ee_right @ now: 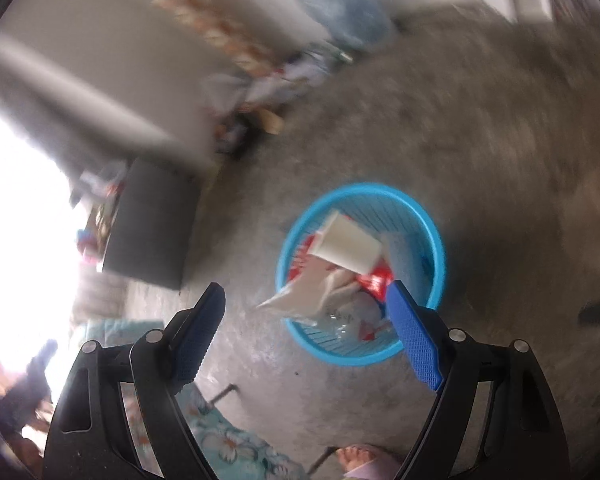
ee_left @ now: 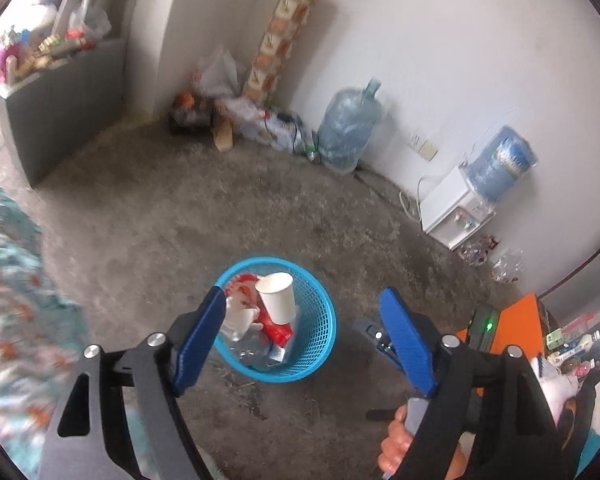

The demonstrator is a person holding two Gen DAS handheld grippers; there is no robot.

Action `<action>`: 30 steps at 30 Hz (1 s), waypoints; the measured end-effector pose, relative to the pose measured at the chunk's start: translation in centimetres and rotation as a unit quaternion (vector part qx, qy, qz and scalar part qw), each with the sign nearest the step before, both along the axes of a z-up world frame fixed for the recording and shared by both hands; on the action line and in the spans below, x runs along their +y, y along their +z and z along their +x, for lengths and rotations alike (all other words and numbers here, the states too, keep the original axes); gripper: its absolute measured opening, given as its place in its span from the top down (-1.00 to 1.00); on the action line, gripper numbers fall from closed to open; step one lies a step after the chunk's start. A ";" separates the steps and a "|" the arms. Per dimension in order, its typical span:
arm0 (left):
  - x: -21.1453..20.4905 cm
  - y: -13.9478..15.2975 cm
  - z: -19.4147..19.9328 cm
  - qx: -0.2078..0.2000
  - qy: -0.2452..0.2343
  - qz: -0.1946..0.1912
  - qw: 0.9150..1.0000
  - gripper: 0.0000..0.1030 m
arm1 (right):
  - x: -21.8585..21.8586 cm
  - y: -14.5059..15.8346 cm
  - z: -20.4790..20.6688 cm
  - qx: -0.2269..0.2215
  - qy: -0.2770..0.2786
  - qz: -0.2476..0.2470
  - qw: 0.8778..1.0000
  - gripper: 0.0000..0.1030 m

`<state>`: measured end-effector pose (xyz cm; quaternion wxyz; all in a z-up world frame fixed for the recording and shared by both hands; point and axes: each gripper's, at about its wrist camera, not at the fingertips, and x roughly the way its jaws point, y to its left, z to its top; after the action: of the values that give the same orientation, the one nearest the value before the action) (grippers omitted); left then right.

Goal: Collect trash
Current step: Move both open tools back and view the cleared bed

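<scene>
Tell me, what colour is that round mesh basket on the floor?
Bright blue plastic mesh basket; clearest in the left wrist view.

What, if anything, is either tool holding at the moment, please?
Nothing: the left tool and right tool are both open and empty above the blue basket.

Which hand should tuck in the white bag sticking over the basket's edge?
Probably the right: the white bag lies between its open fingers, hanging over the blue basket rim. In the left view it sits beside one finger.
</scene>
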<state>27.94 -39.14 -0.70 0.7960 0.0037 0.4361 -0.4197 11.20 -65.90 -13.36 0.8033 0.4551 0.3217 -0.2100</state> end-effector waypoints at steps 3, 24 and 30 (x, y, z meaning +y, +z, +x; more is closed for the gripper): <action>4.9 3.4 -2.3 -0.034 0.023 -0.015 0.999 -0.67 | 3.5 5.0 -0.2 -0.026 0.047 -0.077 0.996 -0.57; 36.6 5.9 -22.4 -0.085 0.461 0.052 0.882 -0.89 | 31.9 24.2 -8.5 -0.203 0.355 -0.369 0.835 -0.85; 38.7 3.7 -26.0 -0.106 0.503 0.099 0.852 -0.89 | 35.4 20.9 -8.8 -0.088 0.408 -0.398 0.817 -0.85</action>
<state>1.97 -0.44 2.96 0.9353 -0.0933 0.3303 0.0863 2.37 -30.50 7.52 0.9514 -0.0605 0.2943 0.0681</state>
